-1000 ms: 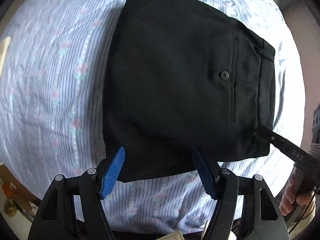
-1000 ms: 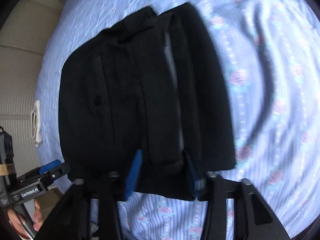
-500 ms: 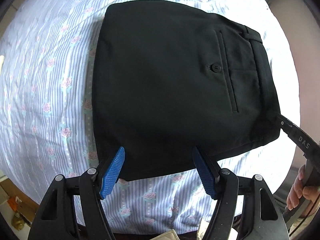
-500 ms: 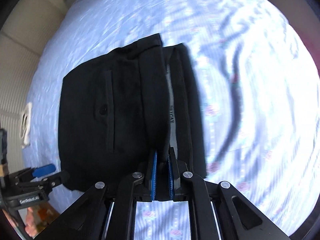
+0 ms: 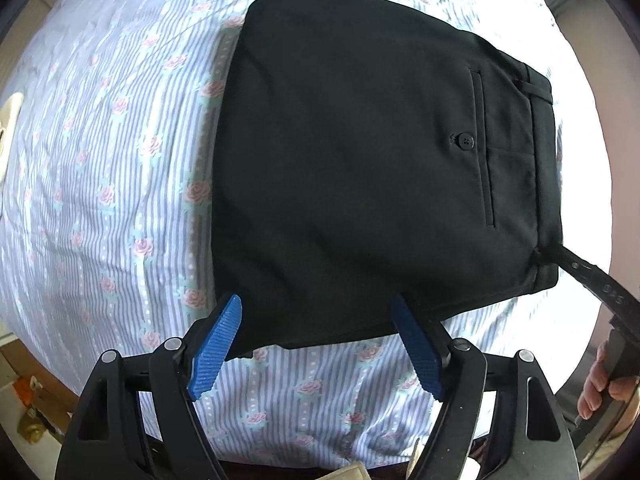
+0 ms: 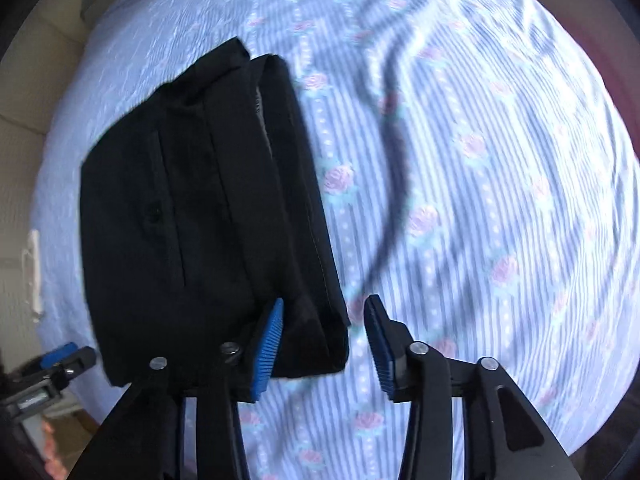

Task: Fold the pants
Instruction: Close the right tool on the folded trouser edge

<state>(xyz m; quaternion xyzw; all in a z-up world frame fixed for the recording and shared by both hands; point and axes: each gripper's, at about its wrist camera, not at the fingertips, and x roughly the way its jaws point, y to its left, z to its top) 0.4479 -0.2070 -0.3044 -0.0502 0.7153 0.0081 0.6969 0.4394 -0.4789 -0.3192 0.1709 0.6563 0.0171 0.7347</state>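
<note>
The black pants (image 5: 360,168) lie folded into a compact block on the striped floral sheet (image 5: 100,180), back pocket and button up, waistband to the right. My left gripper (image 5: 320,340) is open and empty, its blue pads just over the near edge of the pants. In the right wrist view the pants (image 6: 180,220) sit left of centre with the waistband layers toward me. My right gripper (image 6: 324,340) is open at the waistband corner, its left pad against the fabric. The right gripper also shows in the left wrist view (image 5: 592,280), at the waistband corner.
The bed's sheet (image 6: 480,200) spreads wide to the right of the pants, with a dark crease shadow (image 6: 394,160). A beige wall or floor (image 6: 24,120) lies beyond the bed's left edge. The left gripper (image 6: 52,364) shows at the lower left of the right wrist view.
My right gripper was shut on the waistband half a second ago and has opened, letting it go. The pants have settled flat. The left gripper stayed open.
</note>
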